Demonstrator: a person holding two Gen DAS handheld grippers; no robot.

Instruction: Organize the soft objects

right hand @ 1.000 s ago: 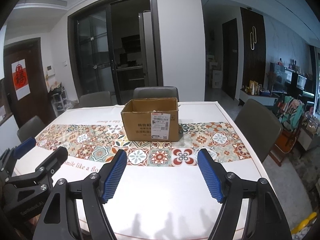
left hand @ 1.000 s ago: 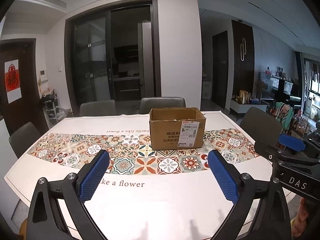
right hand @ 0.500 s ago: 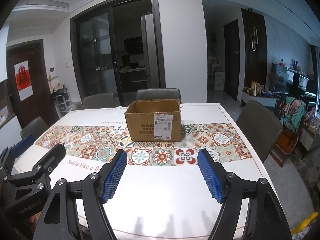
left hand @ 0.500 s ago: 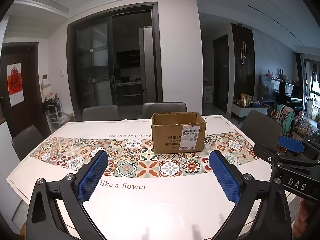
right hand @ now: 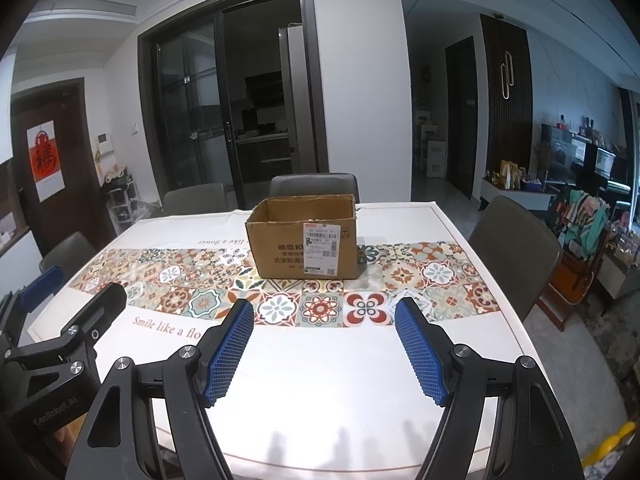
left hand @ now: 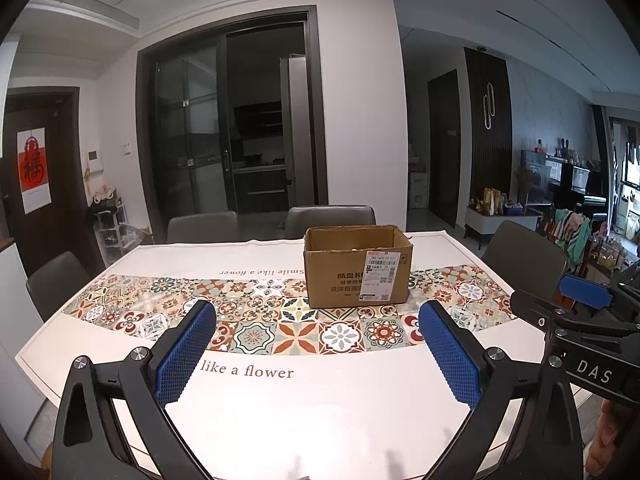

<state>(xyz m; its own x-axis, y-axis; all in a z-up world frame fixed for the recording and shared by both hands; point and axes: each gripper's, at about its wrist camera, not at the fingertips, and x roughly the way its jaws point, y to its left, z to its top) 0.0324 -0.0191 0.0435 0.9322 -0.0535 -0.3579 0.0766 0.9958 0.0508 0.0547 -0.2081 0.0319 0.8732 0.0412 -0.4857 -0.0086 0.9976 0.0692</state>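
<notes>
An open brown cardboard box with a white shipping label stands on the patterned band of the table; it also shows in the right wrist view. I cannot see what lies inside it. No soft objects show on the table. My left gripper is open and empty above the table's near edge. My right gripper is open and empty, to the right of the left one. Each gripper shows at the edge of the other's view: the right one and the left one.
The table has a white cloth with a tiled flower band. Grey chairs stand at the far side, the left and the right. Dark glass doors are behind, and cluttered furniture is at the right.
Both views have tilted up and drawn back a little, so the box sits lower and farther off. Both grippers stay open.
</notes>
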